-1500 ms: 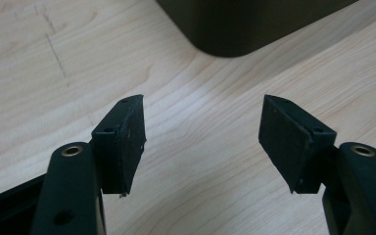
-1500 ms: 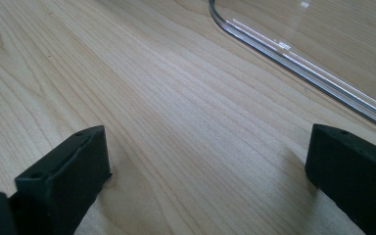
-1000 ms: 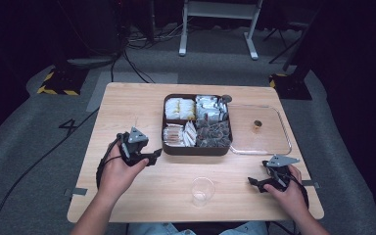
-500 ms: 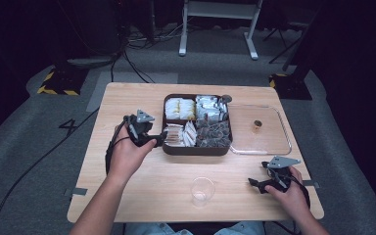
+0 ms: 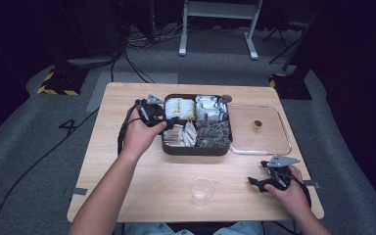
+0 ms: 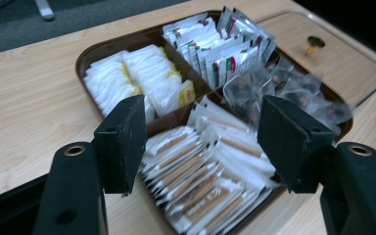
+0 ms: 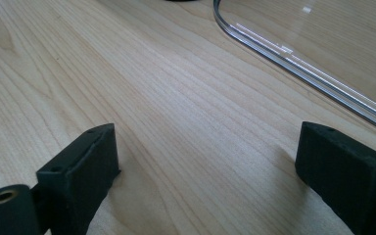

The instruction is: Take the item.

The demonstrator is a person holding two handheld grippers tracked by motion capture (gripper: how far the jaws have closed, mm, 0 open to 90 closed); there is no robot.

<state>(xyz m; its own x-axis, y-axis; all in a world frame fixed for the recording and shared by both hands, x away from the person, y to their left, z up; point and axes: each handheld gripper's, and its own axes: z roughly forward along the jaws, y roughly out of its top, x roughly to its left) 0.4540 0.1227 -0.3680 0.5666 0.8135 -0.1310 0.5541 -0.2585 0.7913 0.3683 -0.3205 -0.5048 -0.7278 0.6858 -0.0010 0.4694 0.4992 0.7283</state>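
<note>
Over tray (image 6: 93, 49) — left gripper (image 6: 200, 137) fingers wide, seemingly empty.

Bare table (image 5: 127, 196) lies left of the cup (image 5: 202, 190); tray (image 5: 196, 148) and clear lid (image 5: 267, 147) crowd the far side.

**What I can't make out**

In my left gripper view, the brown tray's (image 6: 85, 51) near corner is cut off below. Its clear-wrapped dark pieces (image 6: 279, 88) blur. The clear lid (image 7: 323, 49) runs past my right gripper view's edge.
</note>
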